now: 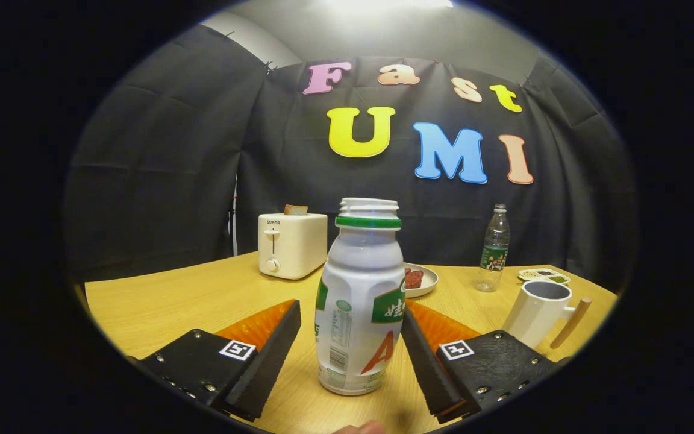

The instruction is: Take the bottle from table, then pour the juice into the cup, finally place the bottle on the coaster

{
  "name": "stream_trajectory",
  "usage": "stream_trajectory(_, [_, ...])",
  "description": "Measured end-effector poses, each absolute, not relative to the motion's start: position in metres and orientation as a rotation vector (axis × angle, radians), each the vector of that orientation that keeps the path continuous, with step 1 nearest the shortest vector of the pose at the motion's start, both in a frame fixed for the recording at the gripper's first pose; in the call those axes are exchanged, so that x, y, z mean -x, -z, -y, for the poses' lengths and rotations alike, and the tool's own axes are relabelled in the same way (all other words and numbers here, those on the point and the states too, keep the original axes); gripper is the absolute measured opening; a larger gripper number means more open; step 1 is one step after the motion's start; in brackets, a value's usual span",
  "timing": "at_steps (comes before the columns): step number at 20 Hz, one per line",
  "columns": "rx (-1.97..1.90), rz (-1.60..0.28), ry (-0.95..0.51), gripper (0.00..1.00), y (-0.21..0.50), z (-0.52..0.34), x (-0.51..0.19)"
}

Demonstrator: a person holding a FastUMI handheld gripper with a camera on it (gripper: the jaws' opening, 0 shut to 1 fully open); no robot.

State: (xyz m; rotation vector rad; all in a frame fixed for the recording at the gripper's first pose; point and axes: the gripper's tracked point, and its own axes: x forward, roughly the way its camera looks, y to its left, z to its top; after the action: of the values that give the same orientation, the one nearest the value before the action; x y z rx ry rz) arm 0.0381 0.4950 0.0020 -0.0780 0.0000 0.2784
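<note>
Our gripper (pixel 352 337) is spread wide around the bottle (pixel 360 301): the left finger stands clear of it, the right finger lies just beside it. The bottle stands upright and uncapped on the table (pixel 160 301), white with a green neck ring. Off to the right, a white cup (pixel 538 313) sits near.

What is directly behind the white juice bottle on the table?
Behind the white juice bottle, which stands between the open gripper fingers, a plate with dark red food shows at its right. The bottle covers the plate's left part.
</note>
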Motion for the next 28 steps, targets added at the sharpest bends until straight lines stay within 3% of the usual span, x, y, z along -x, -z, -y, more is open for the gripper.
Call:
stream_trajectory(2, [0.057,-0.005,-0.288,0.75,-0.002,-0.499,-0.040])
stream_trajectory(7, [0.049,-0.030,-0.265,0.66,-0.002,-0.494,-0.038])
stream_trajectory(28, [-0.619,-0.089,-0.239,0.66,-0.026,-0.417,-0.067])
